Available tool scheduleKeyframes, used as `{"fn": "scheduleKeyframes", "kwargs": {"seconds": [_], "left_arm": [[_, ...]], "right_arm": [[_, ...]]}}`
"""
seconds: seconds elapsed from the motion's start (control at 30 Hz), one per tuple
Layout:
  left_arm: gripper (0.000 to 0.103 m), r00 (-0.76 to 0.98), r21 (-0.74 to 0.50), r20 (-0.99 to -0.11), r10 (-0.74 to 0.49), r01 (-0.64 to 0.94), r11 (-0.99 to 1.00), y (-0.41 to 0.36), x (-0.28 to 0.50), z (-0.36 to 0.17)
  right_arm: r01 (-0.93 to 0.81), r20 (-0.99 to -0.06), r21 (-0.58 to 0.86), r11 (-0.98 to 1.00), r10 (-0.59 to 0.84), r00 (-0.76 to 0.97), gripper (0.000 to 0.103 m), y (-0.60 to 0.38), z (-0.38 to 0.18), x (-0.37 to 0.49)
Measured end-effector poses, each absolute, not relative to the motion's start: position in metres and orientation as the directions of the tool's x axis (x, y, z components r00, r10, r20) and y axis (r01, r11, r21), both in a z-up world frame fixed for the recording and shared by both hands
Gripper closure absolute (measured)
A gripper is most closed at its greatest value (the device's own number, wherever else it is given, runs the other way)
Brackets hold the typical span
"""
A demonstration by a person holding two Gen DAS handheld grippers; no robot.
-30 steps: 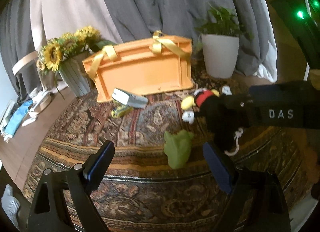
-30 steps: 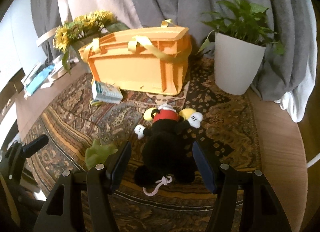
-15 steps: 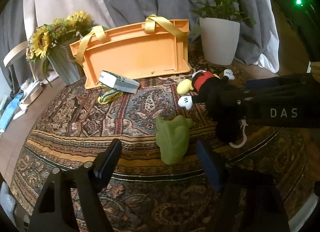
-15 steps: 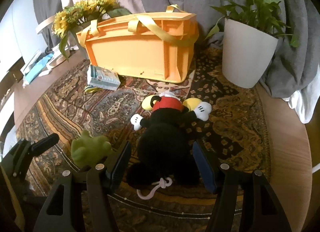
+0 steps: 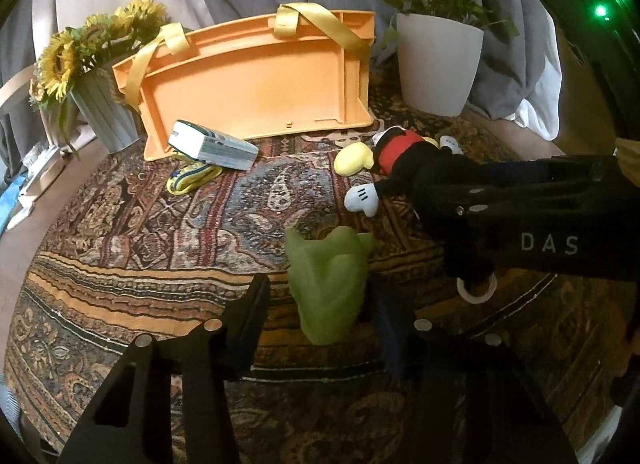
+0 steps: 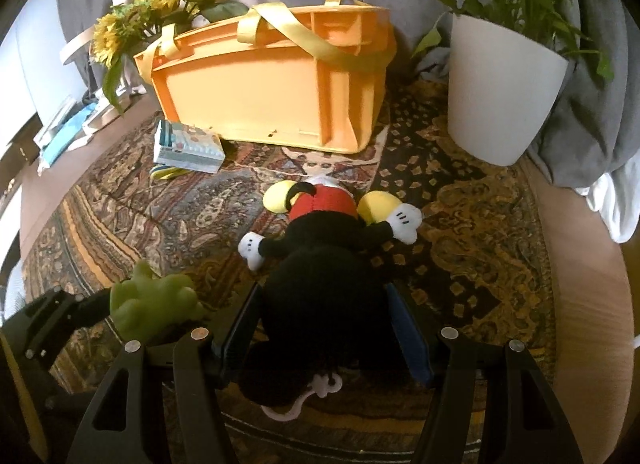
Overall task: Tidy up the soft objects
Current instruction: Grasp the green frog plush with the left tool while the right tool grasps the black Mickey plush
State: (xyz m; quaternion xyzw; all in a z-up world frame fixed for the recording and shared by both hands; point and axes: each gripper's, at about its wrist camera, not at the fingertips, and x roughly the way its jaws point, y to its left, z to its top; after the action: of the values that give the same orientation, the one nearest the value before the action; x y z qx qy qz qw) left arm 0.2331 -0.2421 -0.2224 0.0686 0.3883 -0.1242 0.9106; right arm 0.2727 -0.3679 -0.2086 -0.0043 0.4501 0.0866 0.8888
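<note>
Left tongs [image 5: 320, 304] closing around green plush [image 5: 328, 288], right tongs [image 6: 324, 328] gripping mouse plush [image 6: 320, 284]; shallow bites on squashy fabric could slip during the lift.

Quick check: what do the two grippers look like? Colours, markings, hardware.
Both are matte black with angular, cut-out frames and silver screw heads. The left gripper has black fingers. The right gripper has a blue pad on one of its fingers; seen from the left wrist, its side carries white "DAS" lettering. No cables or sleeves visible.
</note>
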Motion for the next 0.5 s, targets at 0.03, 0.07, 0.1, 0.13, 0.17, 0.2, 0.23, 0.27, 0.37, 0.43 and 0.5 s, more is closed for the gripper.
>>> {"fn": "scheduleKeyframes", "kwargs": {"seconds": [0.03, 0.07, 0.1, 0.13, 0.17, 0.2, 0.23, 0.27, 0.37, 0.43, 0.5], "left_arm": [[0.058, 0.664, 0.024, -0.726, -0.176, 0.28, 0.96, -0.242, 0.234, -0.223], [0.06, 0.66, 0.017, -0.729, -0.18, 0.28, 0.96, -0.242, 0.236, -0.224], [0.062, 0.656, 0.011, -0.732, -0.183, 0.28, 0.96, -0.242, 0.237, -0.225], [0.063, 0.661, 0.01, -0.727, -0.185, 0.28, 0.96, -0.243, 0.238, -0.226], [0.063, 0.659, 0.008, -0.729, -0.183, 0.276, 0.961, -0.242, 0.24, -0.227], [0.063, 0.658, 0.004, -0.73, -0.184, 0.272, 0.962, -0.242, 0.241, -0.227], [0.063, 0.656, -0.006, -0.731, -0.187, 0.269, 0.963, -0.241, 0.242, -0.227], [0.064, 0.654, -0.011, -0.732, -0.19, 0.267, 0.964, -0.24, 0.243, -0.227], [0.064, 0.652, -0.024, -0.734, -0.191, 0.257, 0.966, -0.238, 0.245, -0.227], [0.064, 0.651, -0.025, -0.735, -0.189, 0.252, 0.967, -0.238, 0.246, -0.227], [0.064, 0.653, -0.027, -0.735, -0.186, 0.246, 0.969, -0.237, 0.247, -0.226]], "right_arm": [[-0.156, -0.801, 0.071, 0.985, 0.15, 0.58, 0.038, -0.368, -0.209, 0.274], [-0.159, -0.8, 0.068, 0.985, 0.149, 0.581, 0.038, -0.367, -0.209, 0.274], [-0.161, -0.801, 0.064, 0.985, 0.147, 0.58, 0.038, -0.366, -0.21, 0.275], [-0.162, -0.801, 0.06, 0.985, 0.144, 0.581, 0.038, -0.365, -0.212, 0.275], [-0.162, -0.801, 0.058, 0.985, 0.143, 0.581, 0.038, -0.365, -0.213, 0.276], [-0.162, -0.801, 0.055, 0.985, 0.141, 0.582, 0.038, -0.365, -0.214, 0.276], [-0.162, -0.801, 0.053, 0.985, 0.138, 0.582, 0.038, -0.364, -0.215, 0.276], [-0.163, -0.801, 0.051, 0.985, 0.138, 0.583, 0.038, -0.364, -0.215, 0.276], [-0.157, -0.818, 0.037, 0.987, 0.12, 0.563, 0.034, -0.362, -0.223, 0.279], [-0.117, -0.819, 0.058, 0.991, 0.114, 0.563, 0.034, -0.367, -0.229, 0.281], [-0.109, -0.813, 0.074, 0.991, 0.123, 0.569, 0.034, -0.369, -0.228, 0.28]]}}
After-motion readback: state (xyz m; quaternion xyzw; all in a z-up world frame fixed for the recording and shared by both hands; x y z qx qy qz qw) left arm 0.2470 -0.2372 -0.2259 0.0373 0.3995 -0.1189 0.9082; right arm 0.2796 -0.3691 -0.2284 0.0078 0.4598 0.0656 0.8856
